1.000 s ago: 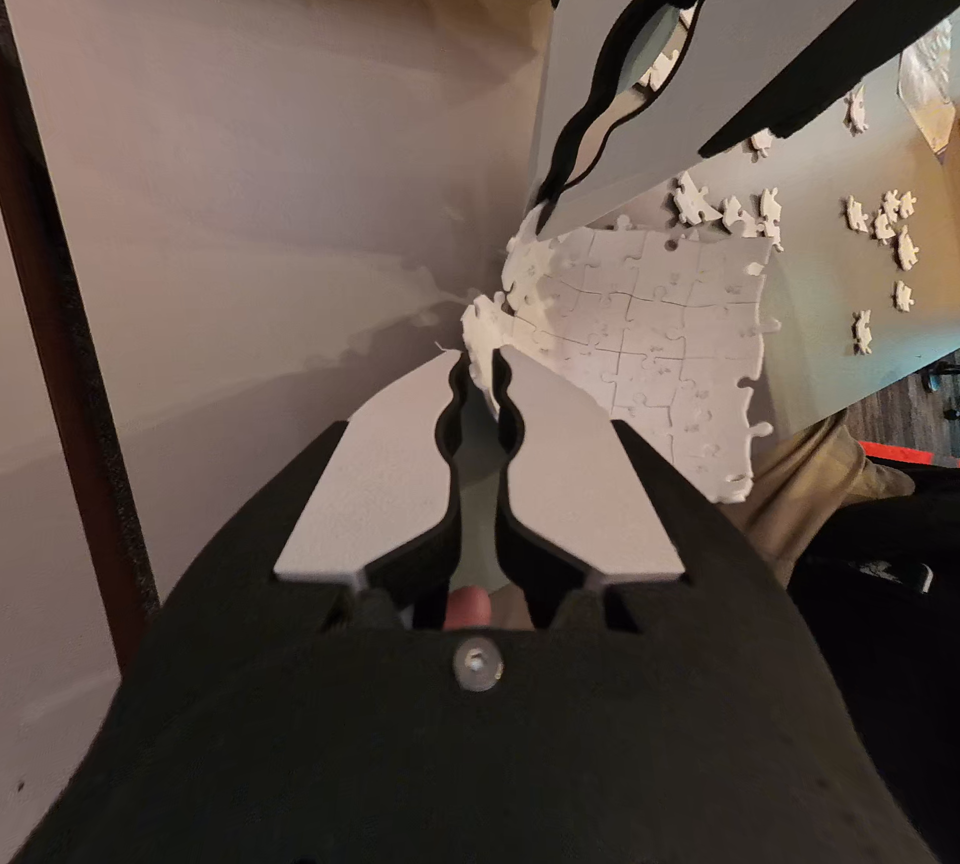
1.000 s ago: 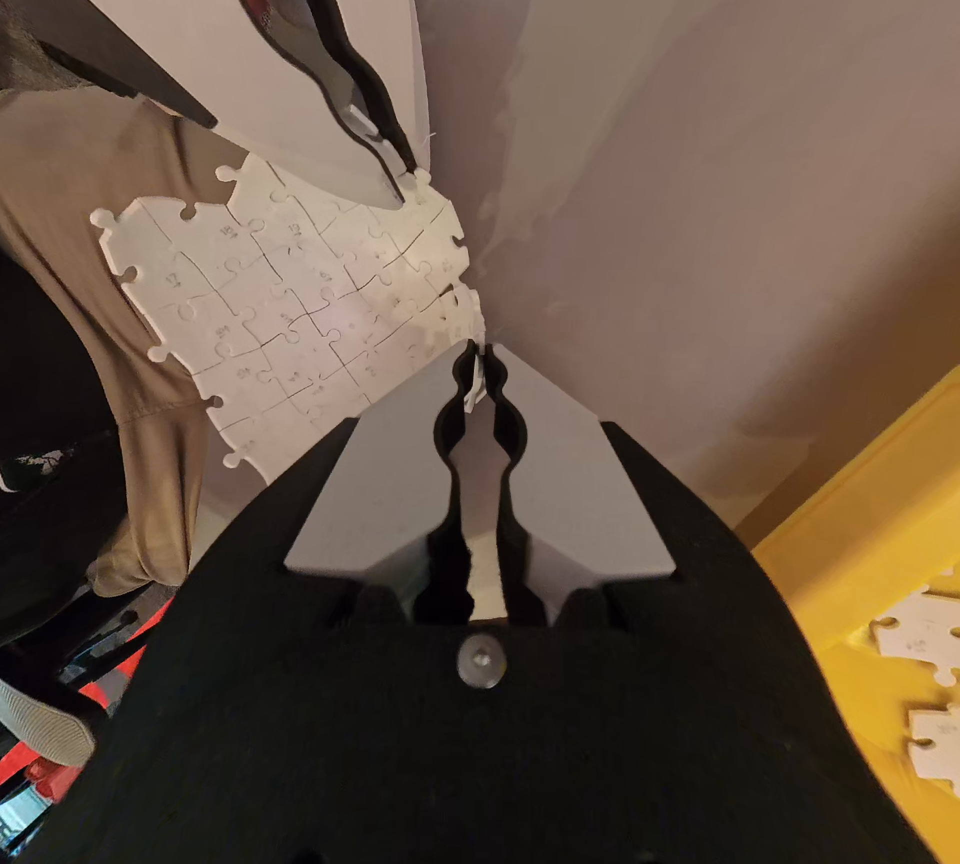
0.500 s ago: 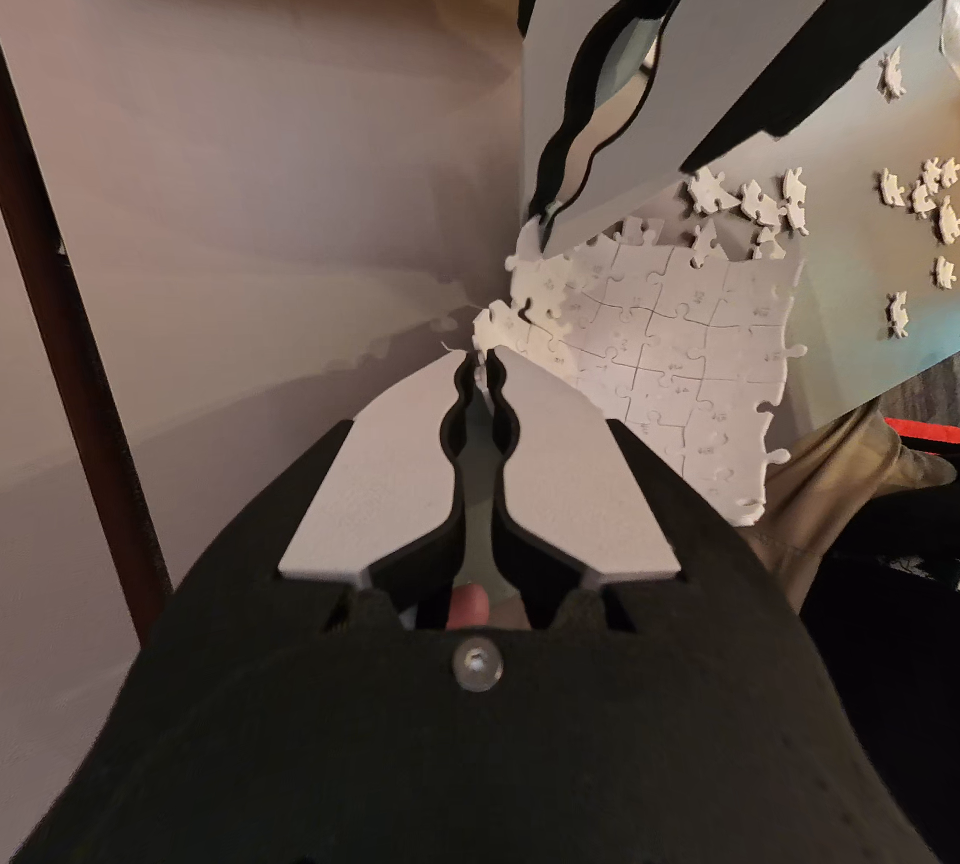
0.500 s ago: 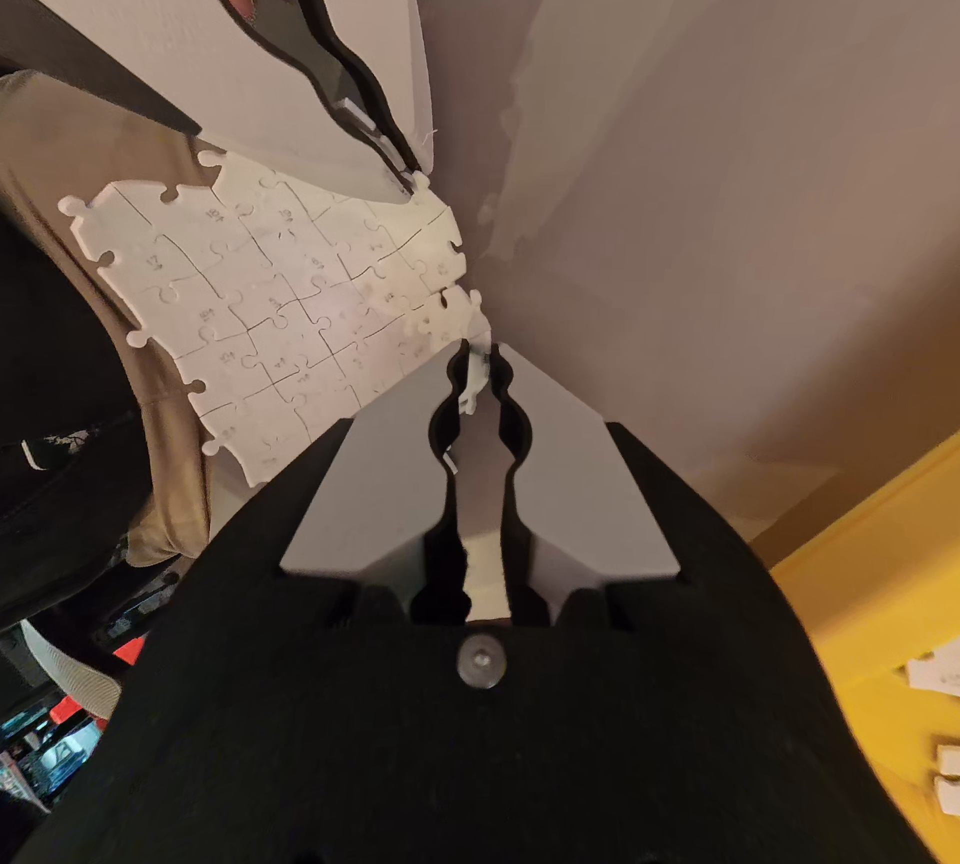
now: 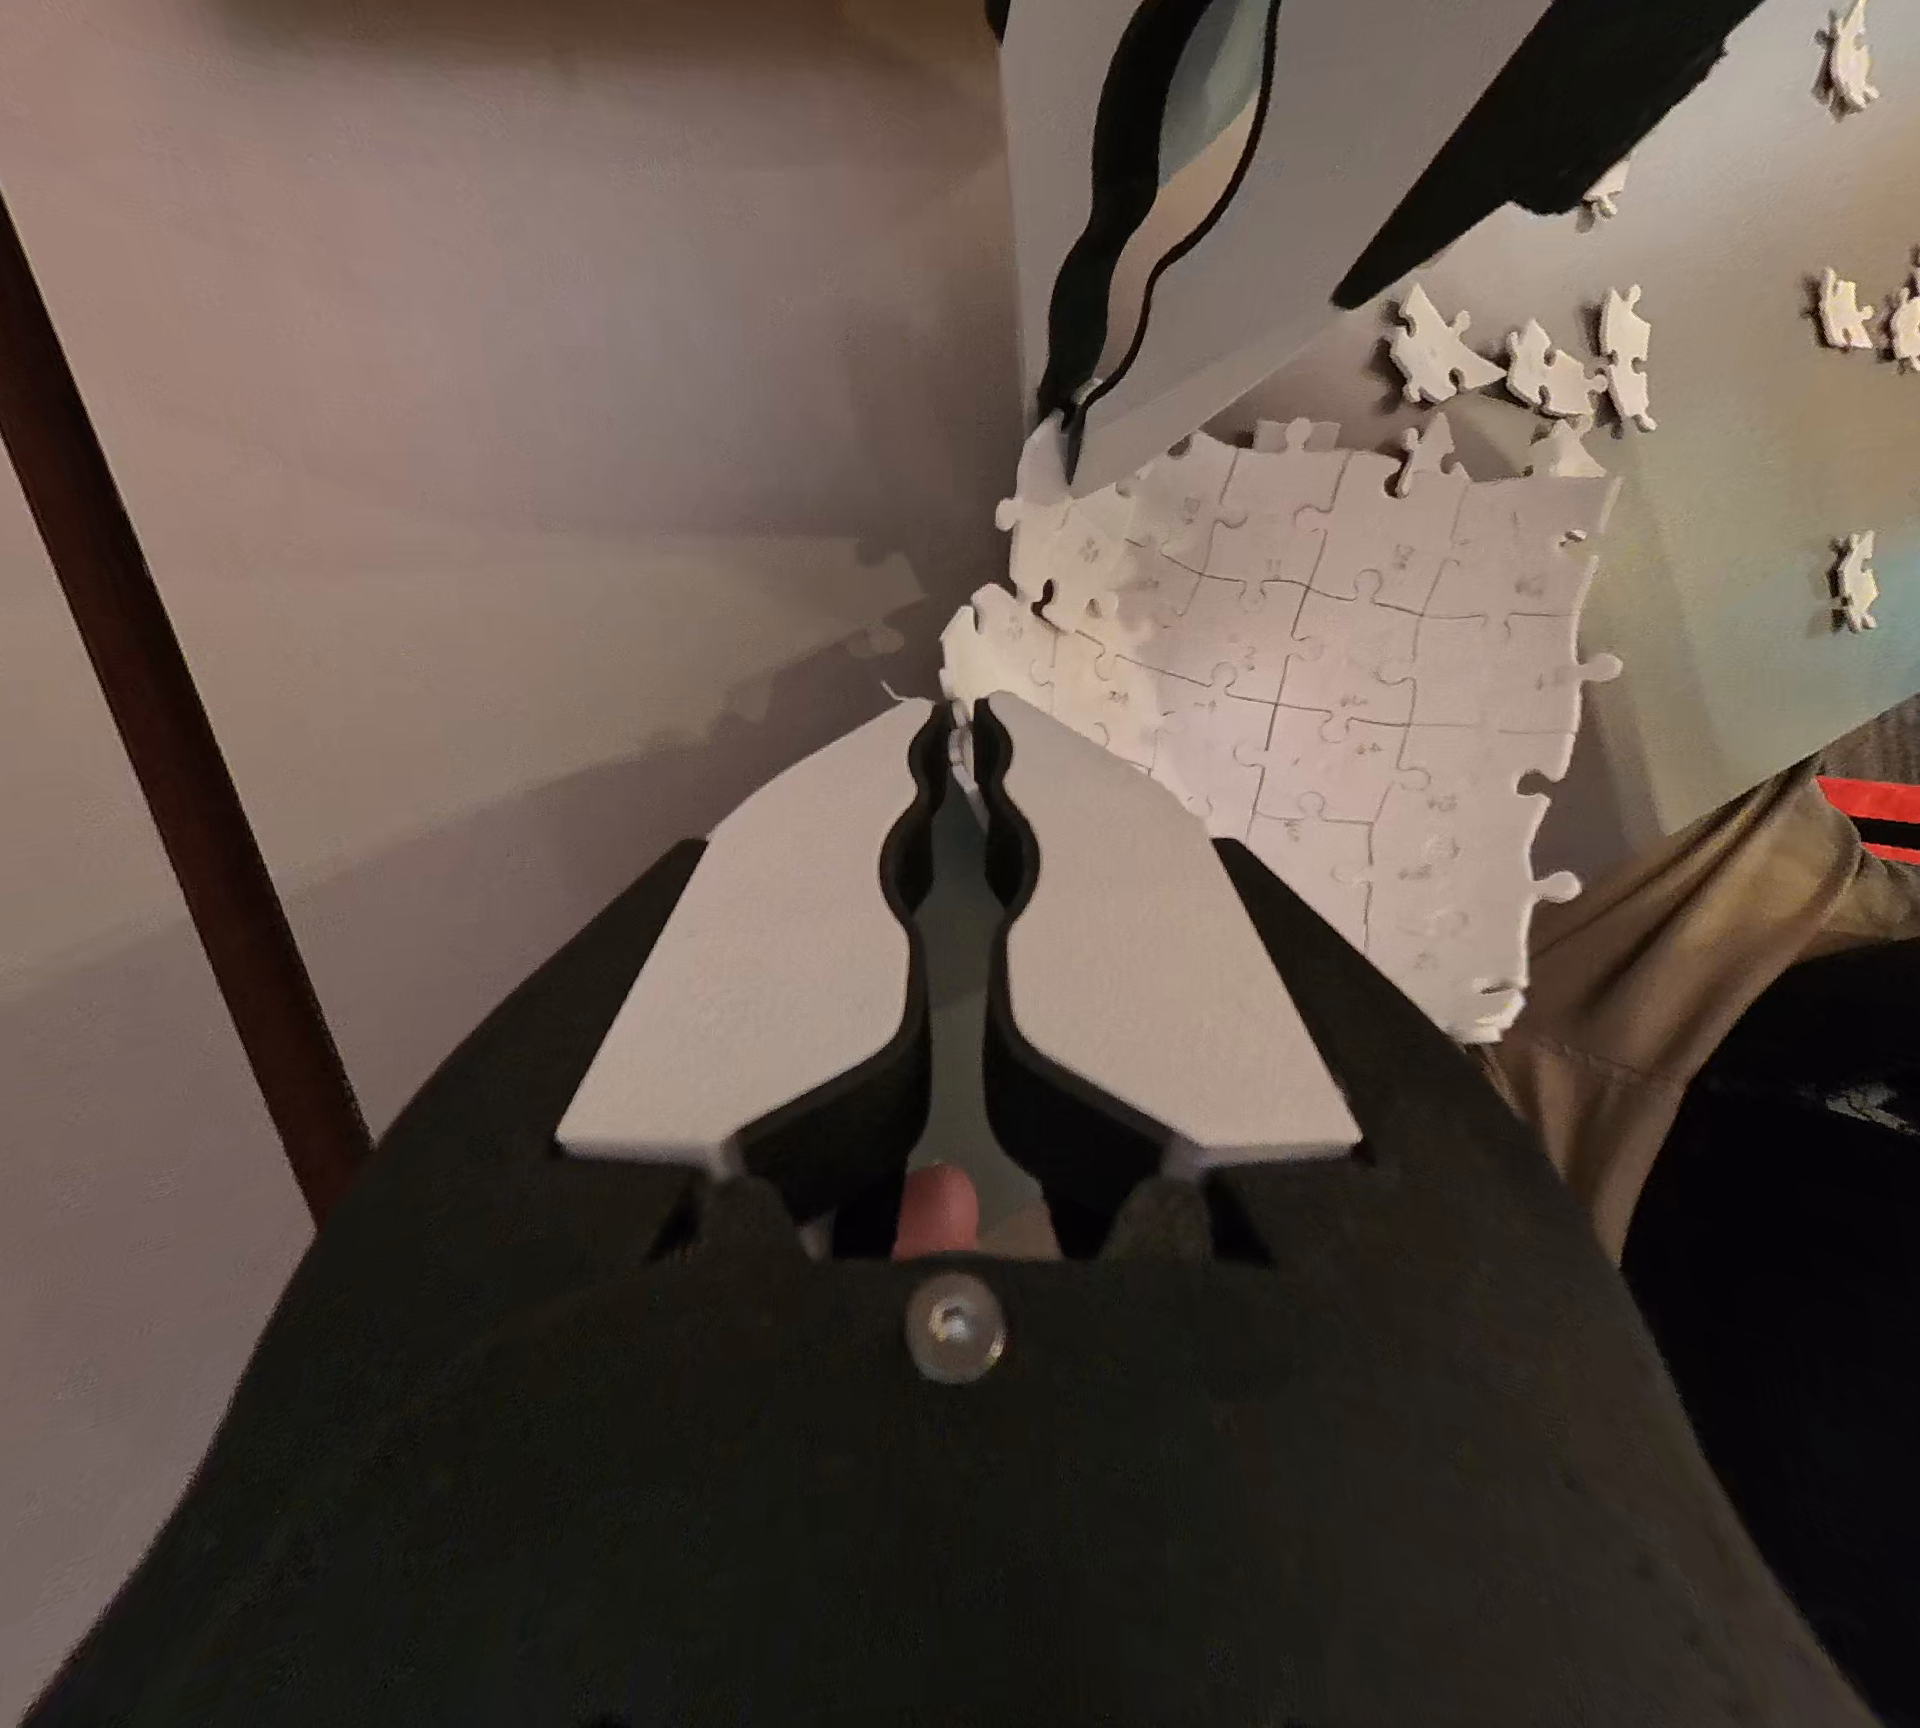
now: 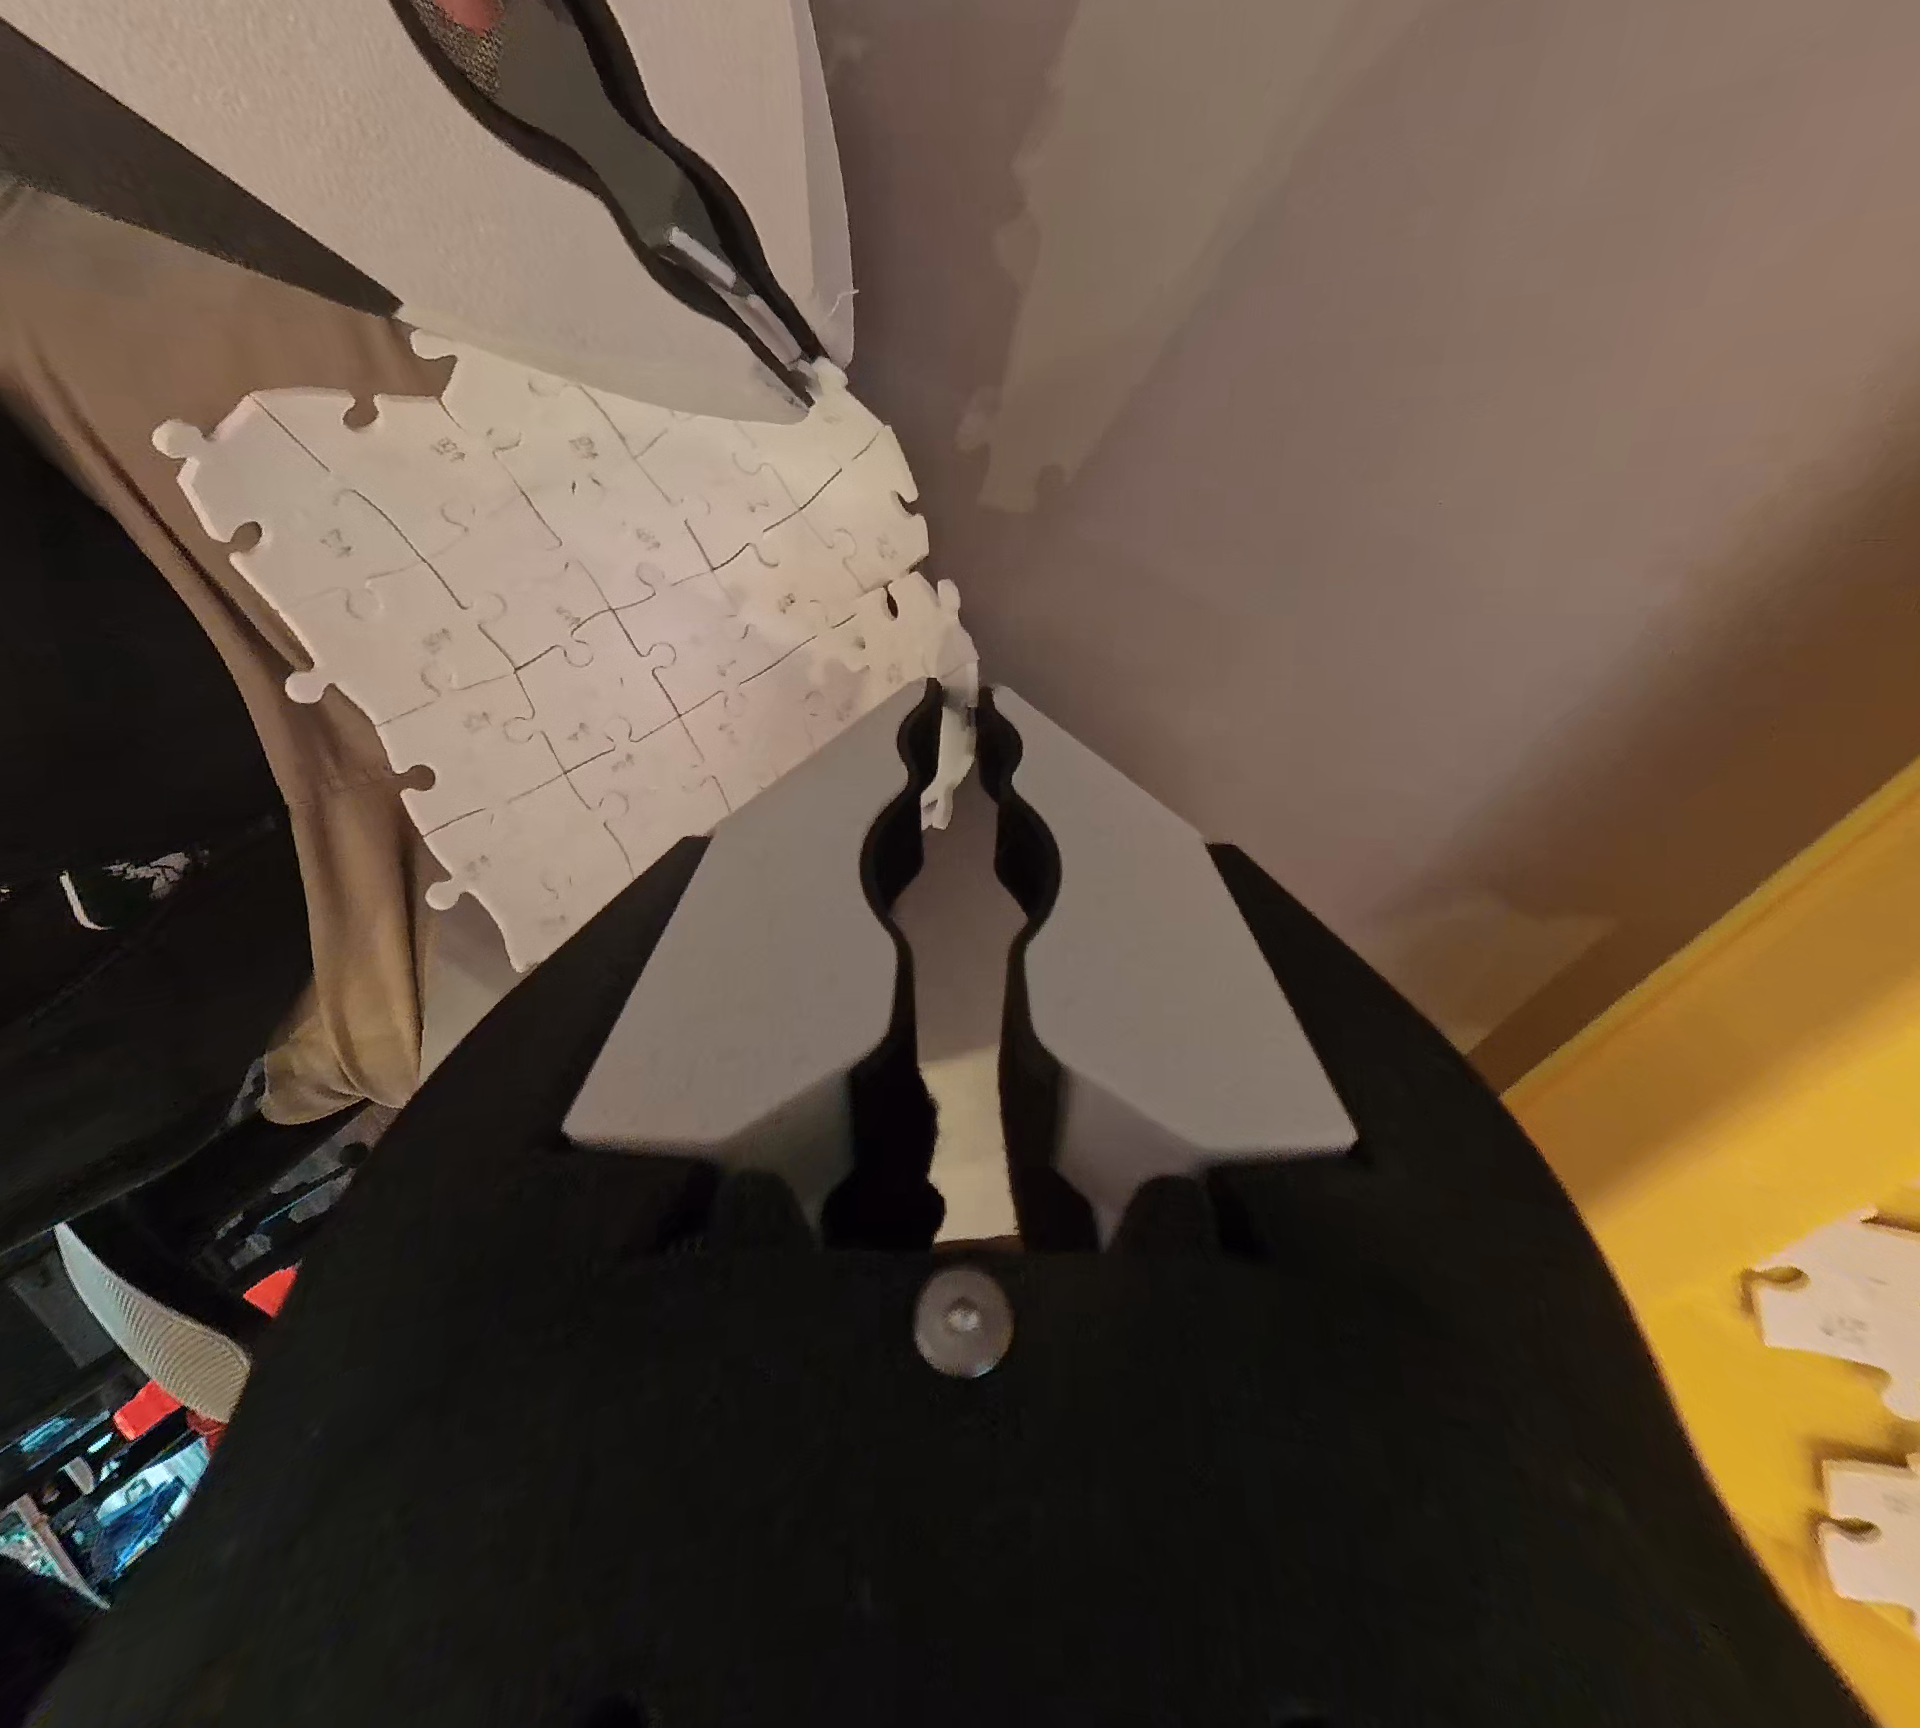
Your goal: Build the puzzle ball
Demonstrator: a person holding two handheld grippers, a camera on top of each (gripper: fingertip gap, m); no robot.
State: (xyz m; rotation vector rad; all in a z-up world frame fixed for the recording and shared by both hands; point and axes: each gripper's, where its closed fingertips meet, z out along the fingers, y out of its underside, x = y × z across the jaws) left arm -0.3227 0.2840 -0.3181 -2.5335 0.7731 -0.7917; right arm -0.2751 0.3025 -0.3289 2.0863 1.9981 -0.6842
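Observation:
A curved white panel of joined puzzle pieces (image 5: 1299, 691) hangs in the air between both grippers; it also shows in the right wrist view (image 6: 582, 618). My left gripper (image 5: 961, 717) is shut on the panel's near left edge. My right gripper (image 6: 961, 707) is shut on a white puzzle piece (image 6: 948, 764) at the panel's corner; I cannot tell whether that piece is locked in. In the left wrist view the right gripper (image 5: 1065, 431) comes down from above. In the right wrist view the left gripper (image 6: 805, 364) pinches the far corner.
Several loose white pieces (image 5: 1444, 359) lie on the grey table (image 5: 1714, 483) behind the panel. A yellow tray (image 6: 1714, 1107) at the right holds more pieces (image 6: 1829, 1325). A person's tan clothing (image 5: 1662, 951) is below the panel. A dark post (image 5: 156, 639) stands at the left.
Both grippers stay shut. The left jaws have narrowed on the panel's edge. The panel and the right gripper have shifted slightly, and the piece sits closer against the panel's corner.

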